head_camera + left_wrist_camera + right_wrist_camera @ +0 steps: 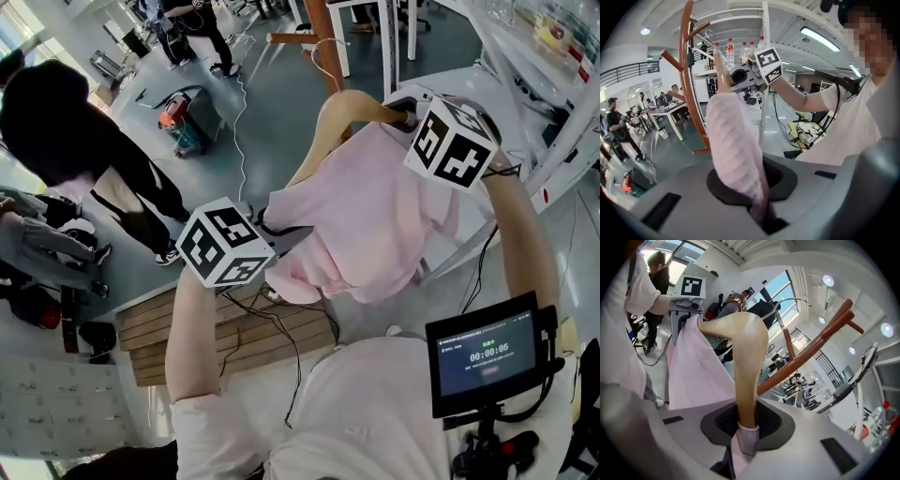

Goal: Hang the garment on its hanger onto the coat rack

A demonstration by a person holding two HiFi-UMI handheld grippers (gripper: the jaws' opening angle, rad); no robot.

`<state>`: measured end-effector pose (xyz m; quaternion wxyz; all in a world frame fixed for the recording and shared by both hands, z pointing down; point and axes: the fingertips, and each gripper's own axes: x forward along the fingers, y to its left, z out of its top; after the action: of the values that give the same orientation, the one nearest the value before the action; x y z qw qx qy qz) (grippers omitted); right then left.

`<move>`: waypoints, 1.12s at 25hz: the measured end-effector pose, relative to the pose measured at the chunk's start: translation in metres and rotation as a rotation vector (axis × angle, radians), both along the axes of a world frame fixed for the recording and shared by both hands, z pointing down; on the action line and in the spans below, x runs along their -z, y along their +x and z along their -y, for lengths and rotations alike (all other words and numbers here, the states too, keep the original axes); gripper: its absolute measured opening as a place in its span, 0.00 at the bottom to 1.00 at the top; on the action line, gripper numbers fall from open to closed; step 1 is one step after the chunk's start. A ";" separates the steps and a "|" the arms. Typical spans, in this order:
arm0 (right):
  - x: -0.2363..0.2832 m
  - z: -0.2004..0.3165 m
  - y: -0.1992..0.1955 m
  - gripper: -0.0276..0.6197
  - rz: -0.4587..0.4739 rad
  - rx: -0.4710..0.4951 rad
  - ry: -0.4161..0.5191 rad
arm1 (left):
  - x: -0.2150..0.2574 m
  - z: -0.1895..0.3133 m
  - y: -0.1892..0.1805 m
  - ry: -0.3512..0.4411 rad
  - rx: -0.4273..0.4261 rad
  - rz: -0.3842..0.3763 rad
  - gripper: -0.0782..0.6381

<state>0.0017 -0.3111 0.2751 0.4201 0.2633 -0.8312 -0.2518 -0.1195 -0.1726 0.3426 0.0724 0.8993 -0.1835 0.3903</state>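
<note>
A pale pink garment (375, 220) hangs on a wooden hanger (339, 114), and I hold it in the air between both grippers. My left gripper (269, 228) is shut on the garment's left shoulder; its own view shows the cloth (736, 140) pinched between the jaws (759, 212). My right gripper (405, 114) is shut on the hanger's right end. There the wood (750, 357) and a fold of cloth sit between the jaws (746, 434). The hanger's metal hook (323, 52) points up at the brown coat rack (323, 28). The rack's pegs (811, 348) stand just behind the hanger.
People stand on the grey floor at the left (66, 131), near a red machine (178, 117) with a white cable. Stacked wooden boards (234, 337) lie below my left arm. A white shelf frame (553, 122) is at the right. A small monitor (487, 356) is mounted at my chest.
</note>
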 end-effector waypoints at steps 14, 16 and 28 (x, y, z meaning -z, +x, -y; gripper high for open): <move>0.121 0.083 -0.009 0.15 0.089 -0.004 0.081 | 0.116 0.085 -0.007 0.080 0.055 0.072 0.16; 0.111 0.099 -0.005 0.15 0.095 -0.007 0.063 | 0.110 0.101 -0.001 0.064 0.053 0.078 0.16; 0.054 0.128 -0.010 0.15 0.111 -0.037 -0.016 | 0.063 0.125 -0.016 -0.051 0.114 0.130 0.16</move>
<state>-0.0087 -0.4386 0.2206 0.3798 0.2887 -0.8503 -0.2223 -0.1353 -0.2980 0.2797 0.1054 0.8580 -0.2287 0.4477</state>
